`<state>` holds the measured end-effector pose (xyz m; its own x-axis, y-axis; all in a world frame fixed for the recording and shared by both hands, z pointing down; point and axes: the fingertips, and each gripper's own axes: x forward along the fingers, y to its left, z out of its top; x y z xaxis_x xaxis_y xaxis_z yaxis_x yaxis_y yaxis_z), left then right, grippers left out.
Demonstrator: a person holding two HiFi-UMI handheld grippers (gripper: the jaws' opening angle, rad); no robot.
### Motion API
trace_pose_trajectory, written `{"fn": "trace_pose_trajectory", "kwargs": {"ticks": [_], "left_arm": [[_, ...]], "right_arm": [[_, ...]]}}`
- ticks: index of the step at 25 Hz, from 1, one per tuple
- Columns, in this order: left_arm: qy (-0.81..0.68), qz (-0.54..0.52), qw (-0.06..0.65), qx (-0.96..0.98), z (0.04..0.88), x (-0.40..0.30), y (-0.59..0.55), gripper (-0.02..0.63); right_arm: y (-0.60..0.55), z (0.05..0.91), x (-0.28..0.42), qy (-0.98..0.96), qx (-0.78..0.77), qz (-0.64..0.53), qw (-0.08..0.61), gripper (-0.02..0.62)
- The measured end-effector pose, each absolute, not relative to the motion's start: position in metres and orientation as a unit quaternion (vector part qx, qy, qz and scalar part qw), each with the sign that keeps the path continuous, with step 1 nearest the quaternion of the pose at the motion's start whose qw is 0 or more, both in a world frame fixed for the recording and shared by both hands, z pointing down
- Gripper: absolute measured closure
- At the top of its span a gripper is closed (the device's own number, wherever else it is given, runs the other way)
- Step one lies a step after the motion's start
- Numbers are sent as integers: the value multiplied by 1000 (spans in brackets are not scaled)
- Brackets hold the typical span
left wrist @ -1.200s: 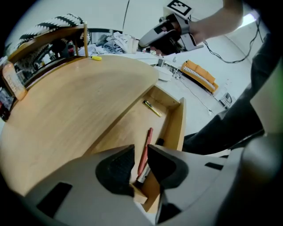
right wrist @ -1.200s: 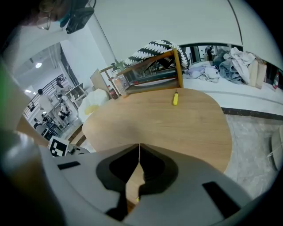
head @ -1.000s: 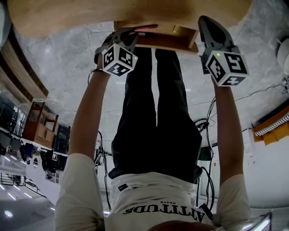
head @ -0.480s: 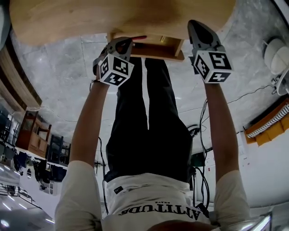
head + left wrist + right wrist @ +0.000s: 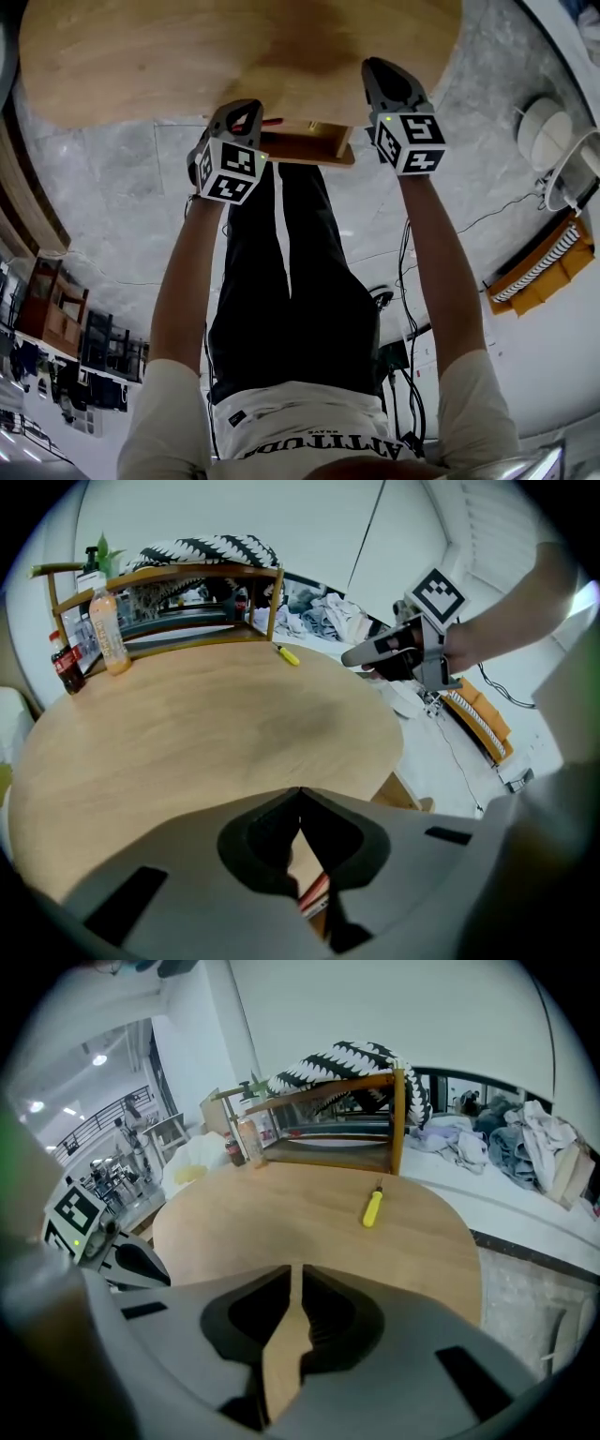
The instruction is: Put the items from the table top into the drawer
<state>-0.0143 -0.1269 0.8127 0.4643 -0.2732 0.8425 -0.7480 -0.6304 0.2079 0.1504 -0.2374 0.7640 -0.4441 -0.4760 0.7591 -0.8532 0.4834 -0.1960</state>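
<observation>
Nearest the person, the left tongs were pressed together at the tips with nothing between them. They hung over the open drawer, which stuck out from under the near edge of the round wooden desk. A red item lay in the drawer, just below those tongs. The right tongs were off to the other side of the drawer, over the desk's edge. They had just been opening and stood a narrow slit apart, empty, with only bare desk showing through the gap.

Across the desk and well apart from both tongs, a yellow screwdriver lay flat near the far rim. An orange drink bottle and a dark cola bottle stood upright close together at the far side, beside a wooden rack with a black-and-white patterned cloth draped over it. Behind the rack lay a heap of crumpled clothes.
</observation>
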Motion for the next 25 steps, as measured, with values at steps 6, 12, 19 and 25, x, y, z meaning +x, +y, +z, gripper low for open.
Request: {"fn": "trace_pose_trajectory", "kwargs": {"ticks": [6, 12, 19, 25], "left_arm": [[-346, 393, 312, 793, 808, -19, -150, 584], [-373, 379, 330, 780, 808, -27, -183, 584], [-385, 361, 345, 777, 803, -17, -217, 584], [-386, 345, 336, 787, 797, -8, -241, 584]], "right_arm": [[-268, 772, 148, -797, 415, 286, 333, 509], [-308, 788, 155, -783, 435, 297, 332, 495], [-349, 805, 170, -763, 459, 298, 344, 454], [-380, 823, 180, -750, 462, 309, 358, 436]]}}
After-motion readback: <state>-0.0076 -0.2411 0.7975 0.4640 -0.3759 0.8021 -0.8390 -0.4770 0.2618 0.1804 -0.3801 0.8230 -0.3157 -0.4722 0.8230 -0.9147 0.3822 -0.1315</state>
